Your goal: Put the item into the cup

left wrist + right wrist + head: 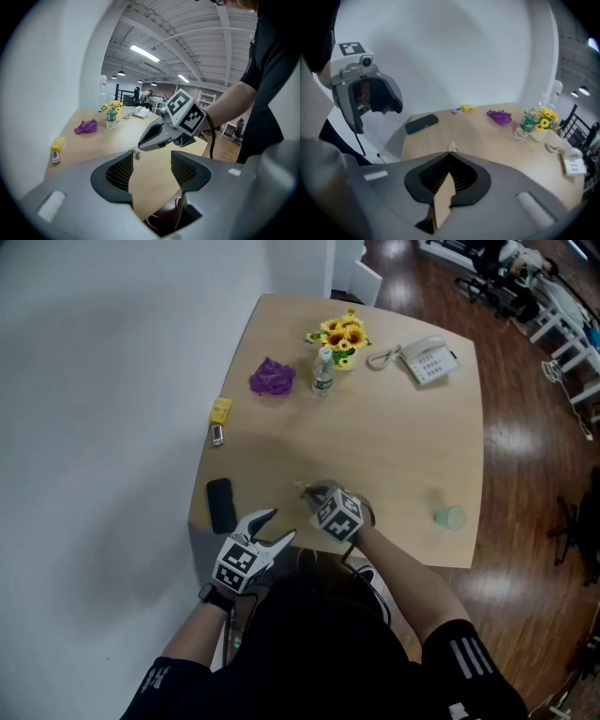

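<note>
The item (451,147) is a small pale thing on the wooden table (403,456) near its front edge. It sticks out just past the tips of my right gripper (450,155), which is shut on it. From the left gripper view the right gripper (140,146) points down-left, with the item (137,153) at its tip on the tabletop. A light green cup (450,517) stands to the right by the front edge, well apart from the right gripper (307,490). My left gripper (281,524) hovers at the table's front left edge, open and holding nothing (152,171).
A black remote-like bar (221,504) lies at the left edge. Further back are a yellow packet (220,410), a small lighter-like thing (217,435), a purple cloth (272,378), a water bottle (322,371), sunflowers (343,337) and a white telephone (427,360). A white wall runs along the left.
</note>
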Action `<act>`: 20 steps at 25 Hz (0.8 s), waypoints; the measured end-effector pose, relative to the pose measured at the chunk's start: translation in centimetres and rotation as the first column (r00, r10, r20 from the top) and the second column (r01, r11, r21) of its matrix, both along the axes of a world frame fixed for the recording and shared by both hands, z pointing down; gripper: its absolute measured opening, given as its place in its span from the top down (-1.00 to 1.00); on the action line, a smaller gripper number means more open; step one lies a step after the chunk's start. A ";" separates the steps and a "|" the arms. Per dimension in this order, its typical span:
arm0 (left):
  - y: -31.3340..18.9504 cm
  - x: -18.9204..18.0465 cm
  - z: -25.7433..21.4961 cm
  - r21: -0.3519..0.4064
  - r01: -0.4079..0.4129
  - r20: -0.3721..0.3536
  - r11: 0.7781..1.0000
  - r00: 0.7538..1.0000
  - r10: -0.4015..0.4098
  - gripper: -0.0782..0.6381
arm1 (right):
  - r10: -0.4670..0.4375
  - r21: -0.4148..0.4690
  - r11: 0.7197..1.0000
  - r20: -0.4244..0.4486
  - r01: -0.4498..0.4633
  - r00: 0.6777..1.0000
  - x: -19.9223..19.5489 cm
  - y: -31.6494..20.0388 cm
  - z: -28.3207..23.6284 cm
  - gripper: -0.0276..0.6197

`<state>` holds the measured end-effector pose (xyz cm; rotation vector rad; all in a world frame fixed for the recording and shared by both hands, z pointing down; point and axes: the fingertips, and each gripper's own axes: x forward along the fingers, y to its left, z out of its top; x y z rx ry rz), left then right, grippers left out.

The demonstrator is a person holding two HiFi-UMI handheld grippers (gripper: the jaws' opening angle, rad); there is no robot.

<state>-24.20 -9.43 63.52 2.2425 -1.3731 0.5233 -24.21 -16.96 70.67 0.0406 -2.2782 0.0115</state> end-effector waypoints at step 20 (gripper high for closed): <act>-7.8 21.9 -4.5 0.116 -0.315 -0.006 0.942 0.948 0.318 0.09 | 0.640 0.096 0.766 -0.034 -0.635 0.767 42.1 -10.6 -5.0 0.89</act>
